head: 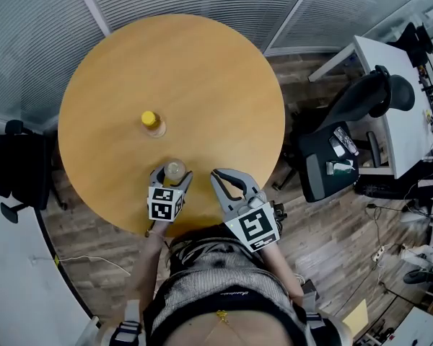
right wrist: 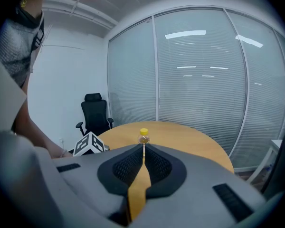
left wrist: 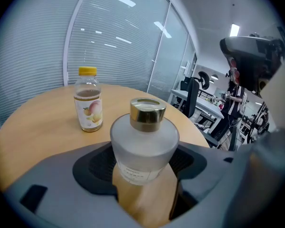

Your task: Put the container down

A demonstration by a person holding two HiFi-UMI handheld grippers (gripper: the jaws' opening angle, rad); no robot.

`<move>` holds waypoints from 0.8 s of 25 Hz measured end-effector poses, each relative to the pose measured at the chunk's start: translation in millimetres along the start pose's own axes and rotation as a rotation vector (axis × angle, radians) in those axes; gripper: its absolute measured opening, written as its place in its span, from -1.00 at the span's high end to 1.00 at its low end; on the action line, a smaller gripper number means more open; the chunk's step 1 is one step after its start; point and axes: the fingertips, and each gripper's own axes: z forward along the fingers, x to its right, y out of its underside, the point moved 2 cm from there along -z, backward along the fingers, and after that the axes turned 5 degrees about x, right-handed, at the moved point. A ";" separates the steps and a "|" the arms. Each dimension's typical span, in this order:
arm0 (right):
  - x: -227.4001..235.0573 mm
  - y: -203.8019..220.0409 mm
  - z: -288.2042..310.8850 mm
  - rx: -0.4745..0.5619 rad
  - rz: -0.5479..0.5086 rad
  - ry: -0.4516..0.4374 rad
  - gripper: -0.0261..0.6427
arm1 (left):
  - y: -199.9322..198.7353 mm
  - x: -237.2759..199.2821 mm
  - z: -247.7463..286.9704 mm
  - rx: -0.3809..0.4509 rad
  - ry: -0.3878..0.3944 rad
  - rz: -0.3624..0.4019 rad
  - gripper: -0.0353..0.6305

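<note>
A frosted glass container [head: 175, 169] with a gold cap stands upright between the jaws of my left gripper [head: 172, 176], near the front edge of the round wooden table [head: 202, 85]. In the left gripper view the container [left wrist: 143, 141] fills the gap and both dark pads press its sides, so the left gripper [left wrist: 142, 161] is shut on it. Whether its base touches the table is hidden. My right gripper [head: 227, 181] hovers just to its right over the table edge, and in its own view the right gripper [right wrist: 143, 163] is shut and empty.
A small juice bottle [head: 151, 121] with a yellow cap stands further in on the table, beyond the container [left wrist: 88, 99]. Black office chairs [head: 361, 107] and a white desk [head: 390, 92] stand to the right. Another black chair [head: 14, 164] is at the left.
</note>
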 end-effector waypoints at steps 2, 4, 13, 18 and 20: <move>-0.6 1.0 -0.2 -0.003 0.000 0.001 0.85 | 2.8 -0.6 1.4 -0.004 -0.001 0.002 -0.14; -1.0 0.8 0.4 -0.005 0.000 0.001 0.85 | 5.0 -1.9 3.3 -0.009 -0.004 0.007 -0.14; -2.6 5.2 2.3 -0.022 0.001 -0.002 0.85 | 14.7 -10.1 15.6 -0.026 -0.025 0.038 -0.14; -3.0 7.1 2.6 -0.034 0.001 0.001 0.85 | 23.2 -14.5 20.5 -0.049 -0.033 0.057 -0.14; -2.6 7.2 2.6 -0.036 0.002 0.004 0.85 | 27.1 -16.5 22.3 -0.058 -0.040 0.062 -0.14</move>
